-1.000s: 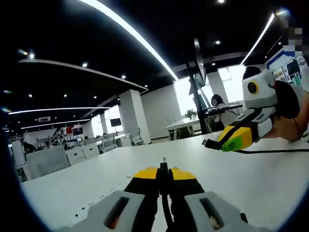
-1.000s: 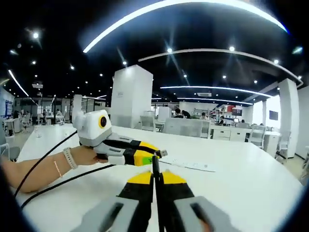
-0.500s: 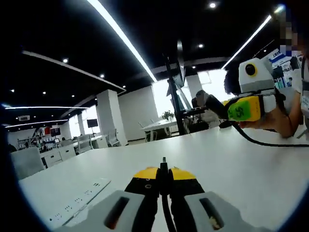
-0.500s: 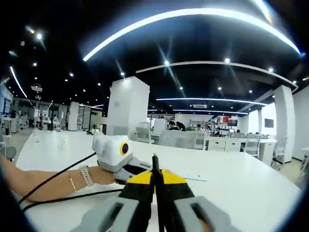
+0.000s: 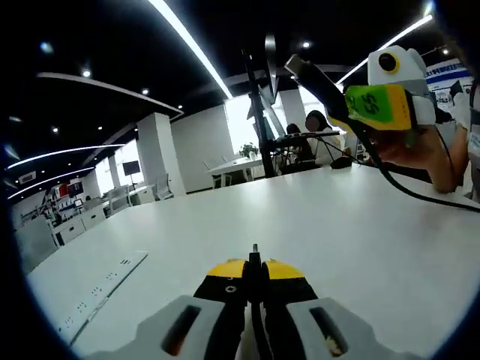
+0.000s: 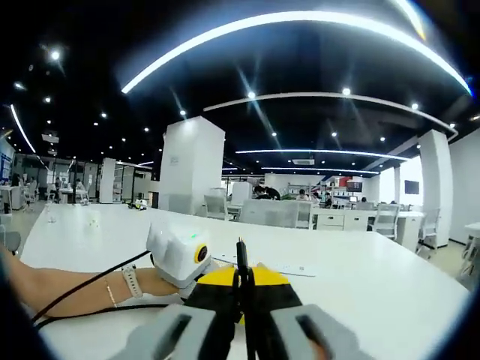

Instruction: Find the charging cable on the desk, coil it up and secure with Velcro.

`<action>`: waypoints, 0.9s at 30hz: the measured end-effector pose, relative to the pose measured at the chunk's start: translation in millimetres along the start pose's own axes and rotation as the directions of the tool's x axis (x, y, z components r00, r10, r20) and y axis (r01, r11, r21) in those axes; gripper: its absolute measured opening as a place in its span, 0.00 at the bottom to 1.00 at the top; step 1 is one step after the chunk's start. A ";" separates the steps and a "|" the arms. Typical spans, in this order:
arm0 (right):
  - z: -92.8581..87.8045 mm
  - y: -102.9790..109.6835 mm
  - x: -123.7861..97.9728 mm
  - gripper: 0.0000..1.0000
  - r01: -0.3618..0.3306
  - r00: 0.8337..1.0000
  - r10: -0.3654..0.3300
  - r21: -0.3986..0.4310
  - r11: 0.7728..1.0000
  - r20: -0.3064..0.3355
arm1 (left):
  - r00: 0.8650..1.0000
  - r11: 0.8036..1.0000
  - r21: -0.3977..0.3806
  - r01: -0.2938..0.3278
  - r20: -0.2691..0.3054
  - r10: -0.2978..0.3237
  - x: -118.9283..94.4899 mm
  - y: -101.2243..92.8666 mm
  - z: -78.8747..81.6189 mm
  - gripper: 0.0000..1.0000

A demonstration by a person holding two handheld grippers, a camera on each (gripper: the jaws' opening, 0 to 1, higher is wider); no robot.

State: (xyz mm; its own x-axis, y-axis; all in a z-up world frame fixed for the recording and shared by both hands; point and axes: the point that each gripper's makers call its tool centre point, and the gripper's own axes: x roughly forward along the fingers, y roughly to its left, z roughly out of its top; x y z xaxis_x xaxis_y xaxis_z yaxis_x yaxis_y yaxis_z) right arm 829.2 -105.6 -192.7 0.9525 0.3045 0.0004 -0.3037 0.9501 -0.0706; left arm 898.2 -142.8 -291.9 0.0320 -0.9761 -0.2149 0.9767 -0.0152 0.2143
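Though thin, cable [image 5: 258,324] inside left gripper [image 5: 253,264].

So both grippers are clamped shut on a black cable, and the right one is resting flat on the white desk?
Not quite. The left gripper view shows the right gripper lifted above the white desk, not resting on it. Both grippers are shut on the black cable, as you say.

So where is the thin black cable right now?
The thin black cable is pinched between the left gripper's shut yellow-tipped jaws, low in the left gripper view, above the white desk.
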 end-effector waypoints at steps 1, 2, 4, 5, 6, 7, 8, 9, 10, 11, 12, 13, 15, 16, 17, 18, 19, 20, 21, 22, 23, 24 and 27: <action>0.4 -1.9 3.5 0.07 0.004 1.000 -0.004 0.005 1.000 0.001 | 1.000 1.000 0.001 0.004 -0.009 -0.004 0.3 -0.4 -2.4 0.08; 0.2 -2.8 3.9 0.07 0.007 1.000 -0.007 0.010 1.000 0.002 | 1.000 1.000 0.000 0.007 -0.019 -0.007 0.5 -0.8 -4.7 0.08; 0.1 -3.9 4.1 0.07 0.013 1.000 -0.013 0.020 1.000 0.004 | 0.999 1.000 -0.007 0.006 -0.032 -0.007 0.2 -0.2 -7.2 0.08; -0.8 -5.0 4.2 0.07 0.017 1.000 -0.017 0.026 1.000 0.003 | 0.999 1.000 -0.011 0.009 -0.036 -0.009 0.0 -0.6 -7.9 0.08; -1.3 -6.7 4.6 0.07 0.021 1.000 -0.021 0.033 0.999 0.001 | 0.999 1.000 -0.014 0.013 -0.037 -0.013 0.3 -0.9 -8.2 0.08; -1.2 -8.5 5.1 0.07 0.024 1.000 -0.024 0.037 0.999 0.001 | 0.999 1.000 -0.016 0.014 -0.039 -0.015 0.4 -1.0 -8.4 0.08; -1.2 -10.8 5.3 0.07 0.028 1.000 -0.028 0.047 0.999 0.001 | 0.999 1.000 -0.019 0.016 -0.048 -0.017 1.1 -0.9 -9.5 0.08; -1.3 -12.4 5.4 0.07 0.030 1.000 -0.030 0.054 0.998 0.001 | 0.999 1.000 -0.021 0.018 -0.050 -0.019 1.1 -1.0 -10.0 0.08; -1.4 -13.5 5.5 0.07 0.031 1.000 -0.031 0.065 0.997 0.001 | 0.998 1.000 -0.022 0.021 -0.053 -0.022 1.5 -2.2 -10.4 0.08; -1.6 -14.7 5.8 0.07 0.029 1.000 -0.029 0.074 0.997 0.000 | 0.998 0.999 -0.026 0.023 -0.055 -0.024 1.5 -2.4 -11.0 0.08; -2.1 -14.9 6.2 0.07 0.028 1.000 -0.028 0.084 0.996 -0.001 | 0.998 0.999 -0.033 0.024 -0.062 -0.026 2.1 -2.7 -12.4 0.08; -2.5 -15.4 6.4 0.07 0.028 1.000 -0.028 0.085 0.996 -0.002 | 0.997 0.999 -0.042 0.024 -0.070 -0.027 2.8 -2.8 -14.1 0.08; -4.8 -15.3 8.3 0.07 0.031 0.999 -0.030 0.075 0.997 -0.015 | 0.997 0.998 -0.050 0.028 -0.073 -0.031 3.5 -2.8 -14.8 0.08; -5.6 -15.3 8.5 0.07 0.032 0.999 -0.031 0.070 0.997 -0.019 | 0.997 0.998 -0.054 0.025 -0.072 -0.029 4.1 -2.1 -14.5 0.08; -6.3 -15.8 8.4 0.07 0.037 0.999 -0.035 0.064 0.997 -0.024 | 0.997 0.998 -0.059 0.025 -0.073 -0.029 4.0 -1.7 -14.6 0.08; -6.2 -16.4 7.9 0.07 0.039 0.999 -0.037 0.056 0.998 -0.024 | 0.997 0.997 -0.068 0.025 -0.071 -0.030 4.0 -1.6 -14.7 0.08; -6.1 -16.7 7.5 0.07 0.039 0.999 -0.038 0.053 0.998 -0.024 | 0.997 0.997 -0.077 0.027 -0.069 -0.032 3.6 -1.6 -14.7 0.08; -5.3 -17.2 7.1 0.07 0.039 0.999 -0.038 0.053 0.998 -0.022 | 0.998 0.996 -0.081 0.028 -0.062 -0.033 3.3 -2.8 -14.8 0.08; -4.6 -17.8 6.3 0.07 0.039 0.999 -0.038 0.057 0.998 -0.019 | 0.998 0.996 -0.087 0.028 -0.057 -0.033 3.3 -3.1 -14.7 0.08; -3.9 -18.1 6.0 0.07 0.039 0.999 -0.038 0.059 0.997 -0.016 | 0.998 0.995 -0.095 0.028 -0.056 -0.034 3.3 -3.5 -14.7 0.08; -3.8 -18.4 5.7 0.07 0.038 0.999 -0.037 0.061 0.997 -0.014 | 0.998 0.995 -0.096 0.029 -0.057 -0.035 3.4 -4.1 -14.6 0.08; -3.8 -19.0 5.5 0.07 0.040 0.999 -0.039 0.063 0.997 -0.014 | 0.998 0.995 -0.096 0.029 -0.058 -0.035 3.5 -4.8 -14.6 0.08; -5.5 -19.2 5.0 0.07 0.041 0.999 -0.040 0.064 0.997 -0.017 | 0.998 0.995 -0.098 0.030 -0.055 -0.036 3.2 -7.2 -14.5 0.08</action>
State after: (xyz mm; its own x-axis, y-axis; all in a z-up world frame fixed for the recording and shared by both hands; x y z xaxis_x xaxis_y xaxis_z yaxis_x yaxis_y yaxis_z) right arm 840.0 -122.7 -196.9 0.9641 0.2652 -0.0138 -0.2654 0.9641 -0.0065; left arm 894.4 -142.7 -308.0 0.0086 -0.9615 -0.2747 0.9933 -0.0234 0.1131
